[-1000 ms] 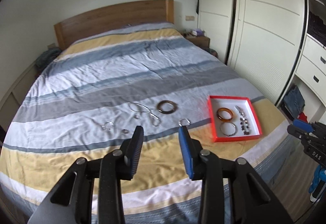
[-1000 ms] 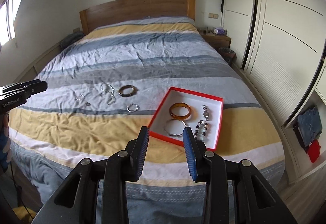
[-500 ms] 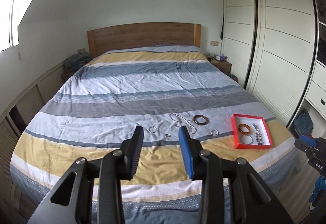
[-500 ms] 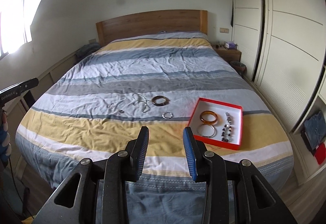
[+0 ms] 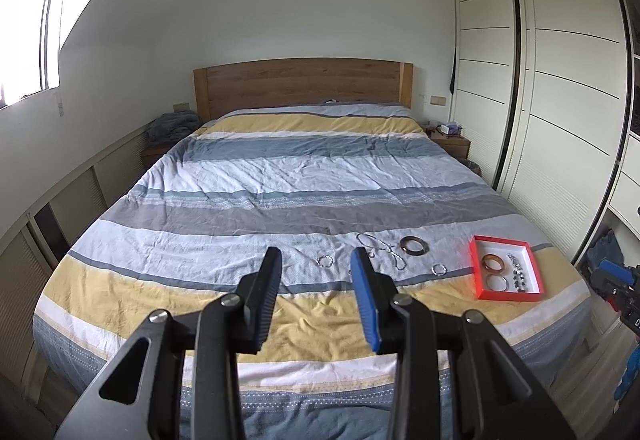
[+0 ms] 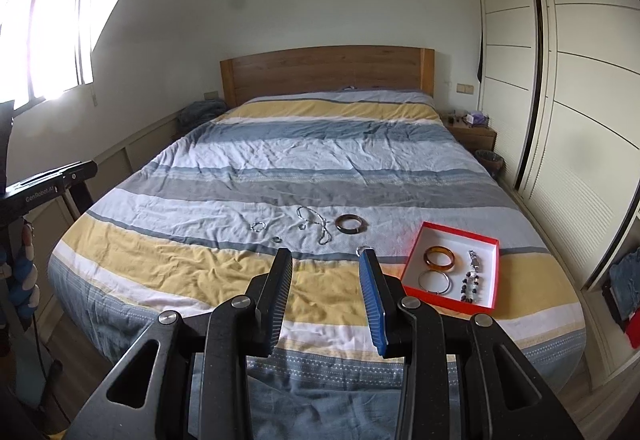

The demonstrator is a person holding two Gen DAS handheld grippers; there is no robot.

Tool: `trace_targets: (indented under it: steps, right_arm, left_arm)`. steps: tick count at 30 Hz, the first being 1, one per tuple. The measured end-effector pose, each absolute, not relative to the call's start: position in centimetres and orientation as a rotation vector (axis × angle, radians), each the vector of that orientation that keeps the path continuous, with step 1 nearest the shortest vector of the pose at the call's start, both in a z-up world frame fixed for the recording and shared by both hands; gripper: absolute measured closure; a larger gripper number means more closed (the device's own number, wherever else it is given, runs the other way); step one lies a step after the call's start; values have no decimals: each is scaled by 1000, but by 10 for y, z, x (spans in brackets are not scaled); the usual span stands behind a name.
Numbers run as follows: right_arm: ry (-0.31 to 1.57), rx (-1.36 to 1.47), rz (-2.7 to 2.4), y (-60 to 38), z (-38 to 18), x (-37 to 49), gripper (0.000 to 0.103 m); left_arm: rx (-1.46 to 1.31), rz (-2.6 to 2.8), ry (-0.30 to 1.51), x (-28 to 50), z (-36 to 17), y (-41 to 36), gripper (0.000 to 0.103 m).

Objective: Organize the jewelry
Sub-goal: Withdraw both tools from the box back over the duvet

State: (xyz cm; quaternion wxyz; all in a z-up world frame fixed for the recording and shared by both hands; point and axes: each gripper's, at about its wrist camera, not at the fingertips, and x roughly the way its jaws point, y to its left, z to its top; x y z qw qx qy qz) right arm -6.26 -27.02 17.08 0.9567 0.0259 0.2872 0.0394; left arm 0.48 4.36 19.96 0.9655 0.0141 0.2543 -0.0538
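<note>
we see a striped bed [image 6: 320, 160] filling both views, wooden headboard [image 6: 326, 74] at the far end. a red box [image 6: 454, 270] sits near the right foot edge, holding an amber bangle [image 6: 439, 258], a silver bangle [image 6: 435, 281] and a beaded strand [image 6: 471, 282]. left of it, loose on the cover: a dark bangle [image 6: 351, 223], a chain [image 6: 316, 224], a small hoop [image 6: 258, 227], a ring [image 6: 276, 239]. left gripper [image 5: 316, 272] and right gripper [image 6: 326, 268] both hang above the near edge, fingers spread, holding nothing.
</note>
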Motion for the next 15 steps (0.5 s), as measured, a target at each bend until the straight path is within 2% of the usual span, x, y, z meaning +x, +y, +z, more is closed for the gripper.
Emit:
trace_targets:
  steps: [15]
  right_arm:
    - [577, 65, 95, -261, 163, -44, 68]
  left_arm:
    - [-13, -77, 568, 30, 176, 64, 69]
